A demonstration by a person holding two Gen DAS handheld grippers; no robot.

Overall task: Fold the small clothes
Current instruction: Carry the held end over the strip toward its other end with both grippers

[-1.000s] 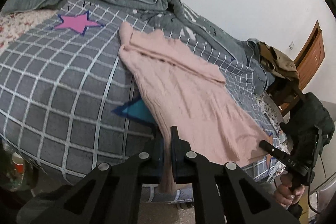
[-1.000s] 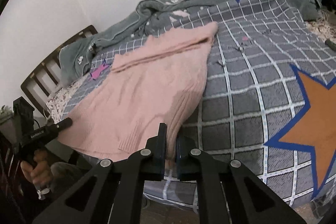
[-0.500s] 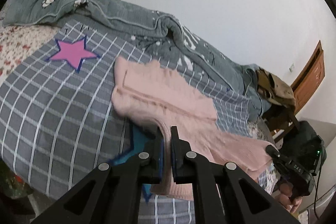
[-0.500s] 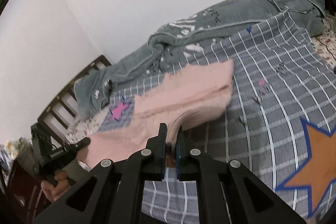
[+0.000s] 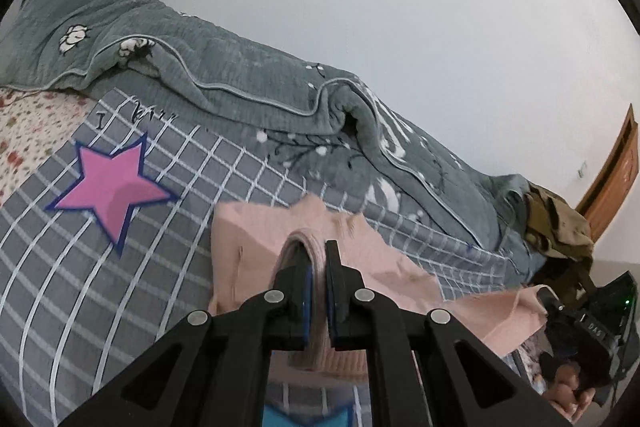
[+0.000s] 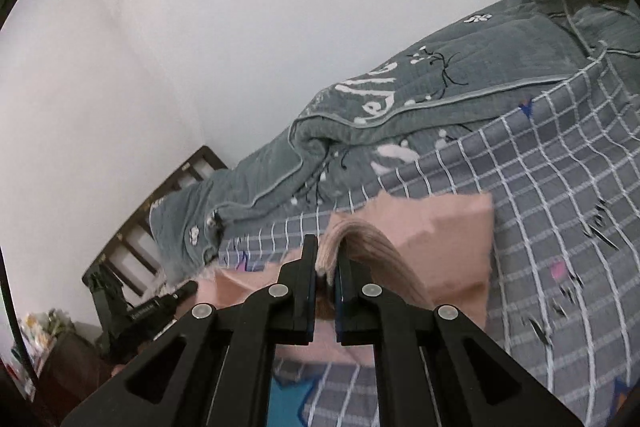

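Observation:
A pink knit sweater lies partly on the grey checked bedspread, its near hem lifted off the bed. My left gripper is shut on the ribbed hem at one corner. My right gripper is shut on the ribbed hem at the other corner, and the sweater stretches between them. The hem is held above the part of the sweater that rests on the bed. The right gripper also shows at the right edge of the left wrist view, and the left gripper at the lower left of the right wrist view.
A rumpled grey-green quilt runs along the far side of the bed by the white wall. A pink star is printed on the bedspread. A wooden headboard, a wooden door and a pile of brown clothes stand around.
Both grippers have lifted the sweater's near hem and carried it forward over the bed toward the far end of the sweater. The sweater now doubles over itself.

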